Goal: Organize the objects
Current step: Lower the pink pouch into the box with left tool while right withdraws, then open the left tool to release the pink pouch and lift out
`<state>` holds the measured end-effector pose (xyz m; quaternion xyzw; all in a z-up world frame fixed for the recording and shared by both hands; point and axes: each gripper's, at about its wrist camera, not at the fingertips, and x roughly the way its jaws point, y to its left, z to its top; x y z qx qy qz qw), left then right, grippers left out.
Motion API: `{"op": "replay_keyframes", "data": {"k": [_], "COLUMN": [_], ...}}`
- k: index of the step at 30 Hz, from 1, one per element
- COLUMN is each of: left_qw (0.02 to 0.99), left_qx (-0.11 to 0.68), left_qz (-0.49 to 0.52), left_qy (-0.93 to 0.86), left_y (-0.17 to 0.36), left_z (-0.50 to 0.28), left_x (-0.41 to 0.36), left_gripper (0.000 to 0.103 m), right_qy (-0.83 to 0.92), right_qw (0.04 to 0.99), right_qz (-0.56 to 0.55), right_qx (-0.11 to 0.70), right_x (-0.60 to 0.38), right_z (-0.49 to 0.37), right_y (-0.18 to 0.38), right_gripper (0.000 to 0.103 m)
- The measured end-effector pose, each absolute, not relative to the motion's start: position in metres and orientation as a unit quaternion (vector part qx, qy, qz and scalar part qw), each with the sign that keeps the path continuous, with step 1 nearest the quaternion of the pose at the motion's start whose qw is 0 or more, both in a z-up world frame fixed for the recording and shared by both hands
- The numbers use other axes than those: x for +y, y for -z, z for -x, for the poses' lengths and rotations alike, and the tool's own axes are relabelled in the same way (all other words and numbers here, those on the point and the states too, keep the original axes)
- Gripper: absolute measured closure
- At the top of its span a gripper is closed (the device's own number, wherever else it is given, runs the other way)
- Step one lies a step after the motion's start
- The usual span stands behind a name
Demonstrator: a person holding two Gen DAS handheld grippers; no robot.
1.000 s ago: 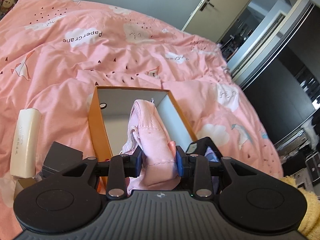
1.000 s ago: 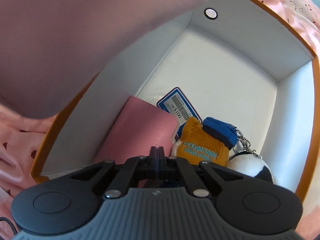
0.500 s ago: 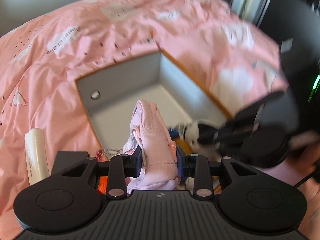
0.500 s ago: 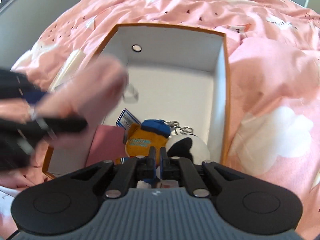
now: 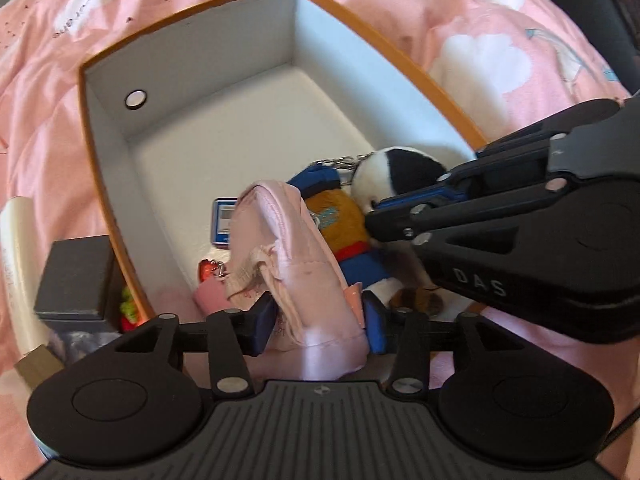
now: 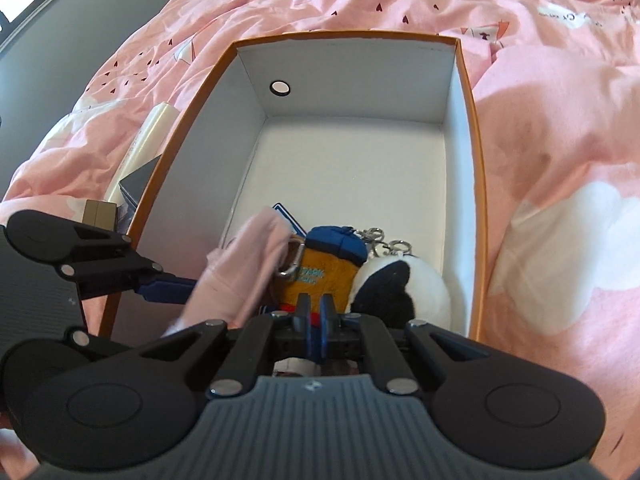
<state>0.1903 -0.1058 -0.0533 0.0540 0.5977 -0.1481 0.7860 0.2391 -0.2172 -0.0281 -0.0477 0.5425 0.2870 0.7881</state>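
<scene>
Pink fabric fills the gap of the left claw [image 5: 318, 318]: a small pink pouch [image 5: 288, 264] stands between its blue pads. The jaws have just been opening, and the pads now sit a little apart from the cloth on either side, so the hold looks released, though the pouch is still between them. From the claw the pouch reaches toward 12 o'clock, down into the near end of the orange box [image 5: 384, 46] with its white inside.

At about 2 o'clock from the left claw, the right claw [image 6: 315, 318] comes in with its pads clenched together and nothing gripped; its tips hover just over the toys. In the right wrist view an orange plush keychain [image 6: 320, 276] with a blue cap lies right ahead at 12 o'clock, and a black-and-white plush ball [image 6: 404, 288] touches it at 1 o'clock, both against the box's near right corner. A blue-edged tag [image 5: 223, 222] lies flat on the box floor beside the pouch.

Outside the box, at 9 o'clock in the left wrist view, sit a dark grey box [image 5: 76, 276] and a cream tube [image 5: 16, 264] on the pink bedcover [image 5: 500, 40].
</scene>
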Motion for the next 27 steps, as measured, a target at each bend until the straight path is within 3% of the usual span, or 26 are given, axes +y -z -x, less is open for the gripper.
{"op": "replay_keyframes", "data": {"k": [3, 6, 10, 16, 22, 27], "left_qw": [0.79, 0.794, 0.821, 0.856, 0.862, 0.854], "left_qx": [0.591, 0.581, 0.533, 0.492, 0.496, 0.508], "left_qz": [-0.035, -0.016, -0.011, 0.021, 0.06, 0.079], "left_qy": [0.159, 0.181, 0.203, 0.157, 0.089, 0.085], "left_y": [0.052, 0.042, 0.013, -0.017, -0.007, -0.002], "left_z": [-0.187, -0.18, -0.163, -0.154, -0.168, -0.166], "left_x": [-0.096, -0.084, -0.062, -0.017, 0.011, 0.026], "left_gripper": [0.044, 0.035, 0.035, 0.036, 0.045, 0.05], "right_qy": [-0.288, -0.287, -0.288, -0.306, -0.295, -0.293], "right_qw": [0.787, 0.787, 0.79, 0.784, 0.784, 0.784], "right_qz": [0.034, 0.016, -0.017, -0.014, 0.079, 0.145], "right_qx": [0.545, 0.545, 0.541, 0.54, 0.541, 0.527], "right_x": [-0.218, -0.218, -0.217, -0.194, -0.161, -0.151], "right_z": [-0.24, -0.243, -0.247, -0.245, -0.229, -0.224], "right_y": [0.028, 0.026, 0.018, 0.007, 0.018, 0.025], "right_gripper": [0.092, 0.078, 0.067, 0.061, 0.061, 0.073]}}
